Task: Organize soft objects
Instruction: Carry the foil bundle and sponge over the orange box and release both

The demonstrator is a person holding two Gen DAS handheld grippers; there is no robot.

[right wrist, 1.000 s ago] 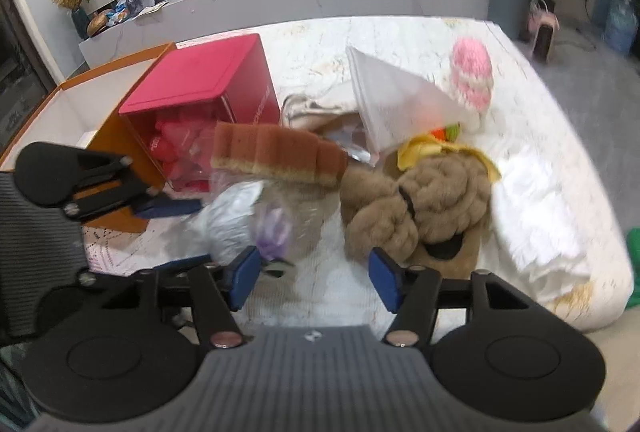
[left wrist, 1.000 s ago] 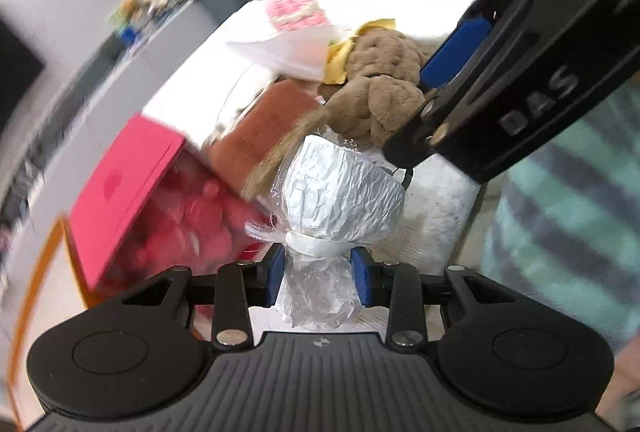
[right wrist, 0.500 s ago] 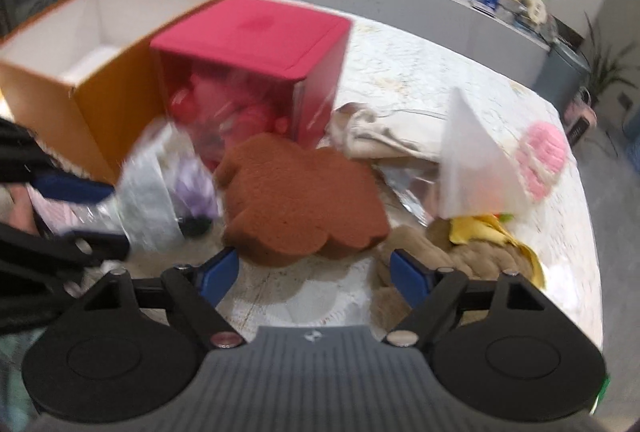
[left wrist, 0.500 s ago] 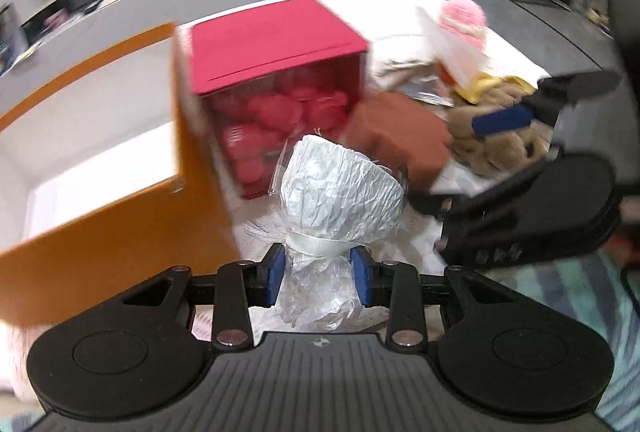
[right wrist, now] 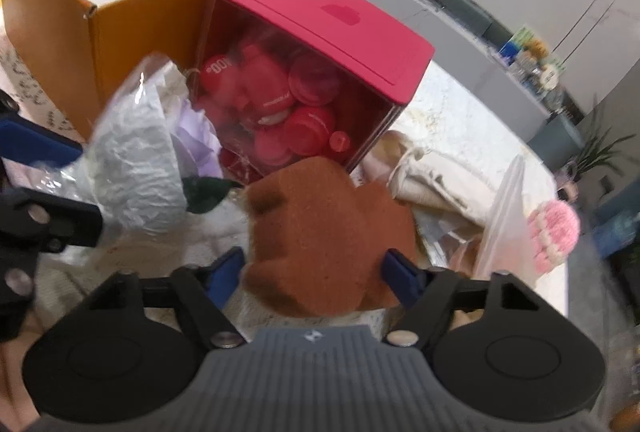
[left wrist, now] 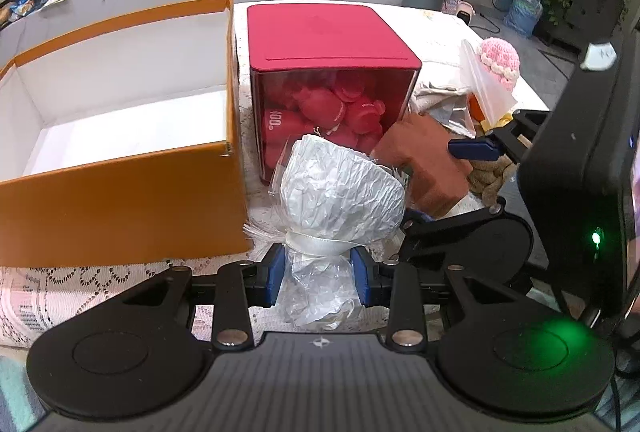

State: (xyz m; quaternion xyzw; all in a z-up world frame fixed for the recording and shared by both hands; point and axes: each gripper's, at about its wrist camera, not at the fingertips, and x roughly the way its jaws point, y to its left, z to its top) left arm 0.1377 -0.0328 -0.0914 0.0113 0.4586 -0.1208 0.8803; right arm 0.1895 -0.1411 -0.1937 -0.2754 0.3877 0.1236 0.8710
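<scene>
- Left gripper point(left wrist: 318, 278): jaws partly closed, pads pressing both sides of the twisted neck of a wrapped bouquet point(left wrist: 340, 192). The bulb of the wrap stands ahead of the jaws; the loose tail hangs behind them.
- Right gripper point(right wrist: 314, 274): jaws wide and closing. A brown sponge block point(right wrist: 326, 228) sits between the pads; the right pad is at its edge, while contact on the left side cannot be confirmed.
- Orange box point(left wrist: 120, 168): open-topped, empty as far as visible, ahead and to the left of the left jaws. Judged to be the destination.
- Risk: the grip is on thin film below the white ribbon point(left wrist: 320, 242). A fast swing could let the neck slide through the pads.
- Risk: the sponge compresses readily. An off-centre pinch could let it twist out or drag neighbouring cloth along.
- Risk: the two grippers work close together and could collide.
- Materials: crinkled silver-white paper under clear cellophane; porous, lobed foam; rigid red-lidded clear bin point(right wrist: 320, 72) of red rounded items ahead of both jaws.
</scene>
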